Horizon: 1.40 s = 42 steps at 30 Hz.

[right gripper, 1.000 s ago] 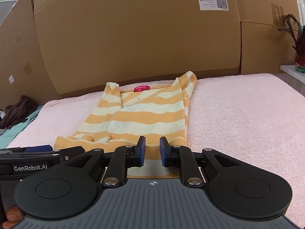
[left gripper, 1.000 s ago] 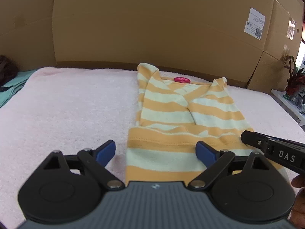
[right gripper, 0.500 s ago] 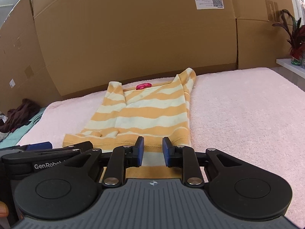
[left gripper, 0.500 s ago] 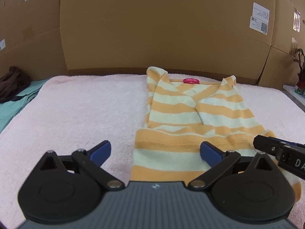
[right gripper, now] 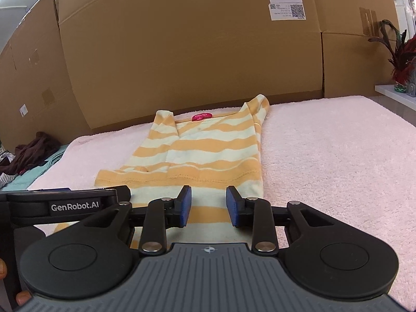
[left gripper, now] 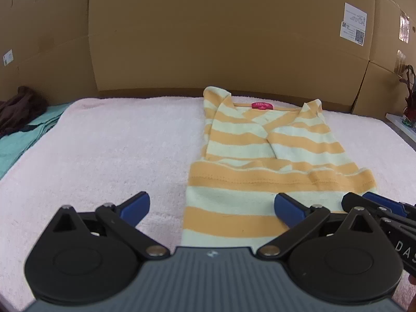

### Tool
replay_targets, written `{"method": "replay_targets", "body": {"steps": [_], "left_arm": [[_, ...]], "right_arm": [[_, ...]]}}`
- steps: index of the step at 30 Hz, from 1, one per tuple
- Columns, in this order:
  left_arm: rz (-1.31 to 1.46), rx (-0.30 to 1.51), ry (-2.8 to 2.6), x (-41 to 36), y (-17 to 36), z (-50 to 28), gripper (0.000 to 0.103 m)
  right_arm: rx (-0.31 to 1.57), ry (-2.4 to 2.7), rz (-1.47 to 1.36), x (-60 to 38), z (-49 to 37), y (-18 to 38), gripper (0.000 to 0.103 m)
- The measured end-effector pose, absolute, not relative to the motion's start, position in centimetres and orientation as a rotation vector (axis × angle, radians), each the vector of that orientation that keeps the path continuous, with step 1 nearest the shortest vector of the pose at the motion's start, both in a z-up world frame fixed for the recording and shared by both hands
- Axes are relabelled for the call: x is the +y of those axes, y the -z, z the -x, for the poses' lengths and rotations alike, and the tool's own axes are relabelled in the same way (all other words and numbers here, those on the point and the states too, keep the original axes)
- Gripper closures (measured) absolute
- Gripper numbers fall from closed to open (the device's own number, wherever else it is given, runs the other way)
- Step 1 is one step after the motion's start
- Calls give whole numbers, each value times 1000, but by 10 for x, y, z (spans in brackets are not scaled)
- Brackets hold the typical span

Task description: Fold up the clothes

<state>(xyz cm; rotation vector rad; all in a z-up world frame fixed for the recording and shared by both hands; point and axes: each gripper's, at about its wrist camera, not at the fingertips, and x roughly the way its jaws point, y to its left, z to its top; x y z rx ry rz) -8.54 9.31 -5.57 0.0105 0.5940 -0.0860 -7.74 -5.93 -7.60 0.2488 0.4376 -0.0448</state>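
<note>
striped shirt [left gripper: 262, 153]: partly folded on pink surface [left gripper: 117, 143] | soft, light, limp; best pinched at hem corners | left gripper [left gripper: 212, 206]: fingers spread wide, empty | right gripper [right gripper: 208, 205]: fingers just parting, empty

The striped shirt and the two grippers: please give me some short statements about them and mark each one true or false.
1. The striped shirt lies on a pink towel. True.
2. The left gripper is shut on the shirt. False: its jaws stand wide open, gripping nothing.
3. The shirt's pink neck label is at the far end, near the cardboard boxes. True.
4. The right gripper pinches cloth. False: its jaws have just been opening, and the pads do not press the shirt.
5. The shirt has blue stripes. False: orange and pale cream.
</note>
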Motion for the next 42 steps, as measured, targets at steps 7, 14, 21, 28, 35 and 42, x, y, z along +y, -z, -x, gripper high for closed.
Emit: {"method": "replay_targets", "body": {"steps": [7, 14, 21, 28, 35, 42], "left_arm": [[-22, 588, 74, 94, 57, 96, 1], [-31, 583, 61, 93, 54, 101, 1], [-46, 577, 54, 90, 54, 107, 1], [-49, 579, 46, 88, 54, 109, 1], [-55, 581, 43, 88, 53, 113, 1], [-51, 591, 47, 89, 54, 113, 1]], "right_arm": [[431, 55, -248, -59, 80, 75, 72], [423, 11, -283, -54, 99, 61, 66], [446, 1, -297, -58, 103, 76, 65], [441, 3, -275, -55, 104, 77, 65], [452, 6, -275, -56, 102, 76, 65], [462, 7, -266, -55, 101, 75, 64]]}}
